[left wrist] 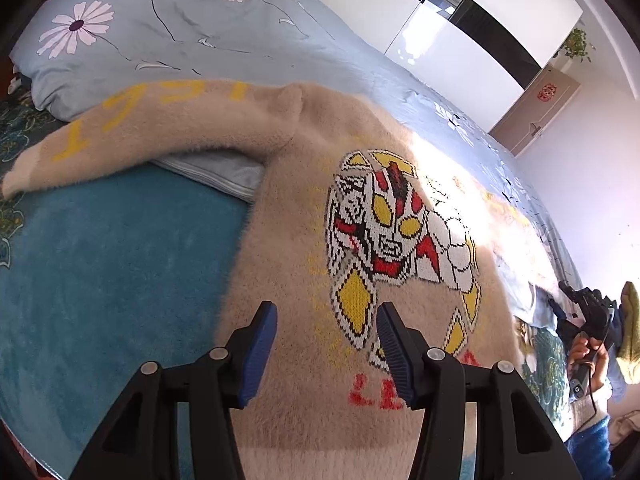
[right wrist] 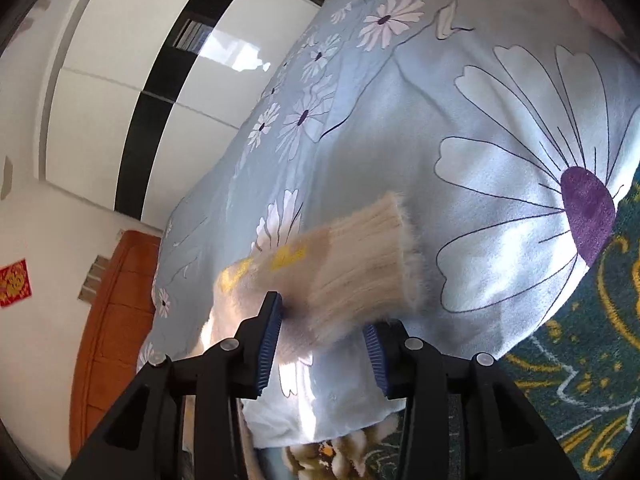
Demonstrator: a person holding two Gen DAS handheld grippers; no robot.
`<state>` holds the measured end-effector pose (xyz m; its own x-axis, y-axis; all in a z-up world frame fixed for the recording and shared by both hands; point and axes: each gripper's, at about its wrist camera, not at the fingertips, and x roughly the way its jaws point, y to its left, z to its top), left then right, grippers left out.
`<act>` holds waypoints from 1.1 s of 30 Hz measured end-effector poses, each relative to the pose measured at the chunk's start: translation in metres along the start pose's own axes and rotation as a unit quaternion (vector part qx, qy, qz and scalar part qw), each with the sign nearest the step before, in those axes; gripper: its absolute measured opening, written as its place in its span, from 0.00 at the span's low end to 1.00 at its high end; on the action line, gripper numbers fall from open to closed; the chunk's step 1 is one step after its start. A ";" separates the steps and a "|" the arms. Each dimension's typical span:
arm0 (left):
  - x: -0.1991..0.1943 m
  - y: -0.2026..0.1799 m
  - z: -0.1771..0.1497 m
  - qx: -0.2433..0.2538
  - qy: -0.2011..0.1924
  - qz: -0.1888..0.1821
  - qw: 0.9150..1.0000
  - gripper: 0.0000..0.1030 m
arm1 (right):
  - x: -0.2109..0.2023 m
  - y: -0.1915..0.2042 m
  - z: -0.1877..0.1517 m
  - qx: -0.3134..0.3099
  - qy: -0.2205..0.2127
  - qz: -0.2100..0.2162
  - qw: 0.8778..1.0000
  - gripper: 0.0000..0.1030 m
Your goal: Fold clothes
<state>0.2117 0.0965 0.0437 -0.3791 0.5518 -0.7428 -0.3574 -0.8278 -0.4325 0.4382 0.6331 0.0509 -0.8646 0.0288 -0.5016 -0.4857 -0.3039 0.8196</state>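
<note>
A beige fuzzy sweater (left wrist: pixel 304 216) lay face up on a bed, across a teal blanket (left wrist: pixel 112 264) and a pale blue floral duvet (left wrist: pixel 192 36). Starting at the left, one sleeve (left wrist: pixel 132 132) reached out sideways with yellow lettering along it, its cuff at the far left edge. The body ran away from the left gripper (left wrist: pixel 326 350), long axis pointing up and to the right, with a knitted cartoon hero face in the middle. The left gripper hovered over the hem end, jaws apart and empty, blue pads (left wrist: pixel 260 352) clear of the knit. Further right, a hand held the right gripper (right wrist: pixel 322 338) beside the bed. In its own view the other sleeve's cuff (right wrist: pixel 360 264) lay blurred between the spread jaws, which did not seem to clamp it. That cuff sat closest to the right hand, so folding this sleeve inward likely fell to it
</note>
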 end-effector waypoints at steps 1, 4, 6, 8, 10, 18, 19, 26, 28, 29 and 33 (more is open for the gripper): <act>0.001 0.000 0.000 -0.001 0.001 -0.002 1.000 0.54 | 0.003 -0.001 0.002 0.011 -0.004 -0.002 1.000 0.40; 0.004 -0.004 0.000 0.007 0.001 0.001 1.000 0.54 | 0.009 0.016 0.012 -0.029 -0.008 -0.037 0.999 0.15; 0.005 -0.005 0.000 0.013 0.001 0.004 1.000 0.54 | 0.003 0.039 0.020 -0.087 -0.028 -0.045 0.995 0.10; 0.006 -0.004 0.001 0.014 0.002 0.008 1.000 0.54 | -0.007 0.062 0.026 -0.149 -0.057 -0.043 0.986 0.10; 0.007 0.000 0.001 0.009 0.003 0.015 1.000 0.54 | -0.009 0.075 0.029 -0.193 -0.071 -0.060 0.977 0.10; 0.011 0.007 0.000 -0.001 0.012 0.020 1.000 0.54 | 0.030 0.009 0.030 -0.144 -0.018 -0.142 0.979 0.11; 0.012 0.004 0.003 0.006 0.012 0.022 1.000 0.54 | 0.028 0.007 0.030 -0.138 -0.021 -0.136 0.981 0.11; 0.031 -0.010 0.051 0.036 0.007 0.037 0.999 0.54 | 0.015 0.017 0.023 -0.137 -0.016 -0.110 0.984 0.46; 0.033 0.004 0.066 0.006 0.000 0.044 0.999 0.54 | 0.015 0.019 0.023 -0.136 -0.018 -0.108 0.985 0.46; 0.029 0.017 0.072 -0.022 -0.008 0.040 0.999 0.54 | 0.016 0.019 0.024 -0.133 -0.019 -0.105 0.985 0.46; 0.013 0.071 0.078 -0.119 -0.029 0.048 0.991 0.55 | 0.020 0.019 0.031 -0.120 -0.026 -0.115 0.986 0.21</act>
<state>0.1150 0.0523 0.0431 -0.4520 0.4684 -0.7592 -0.1078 -0.8735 -0.4747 0.4075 0.6572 0.0650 -0.7441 0.1691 -0.6463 -0.6300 -0.4993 0.5948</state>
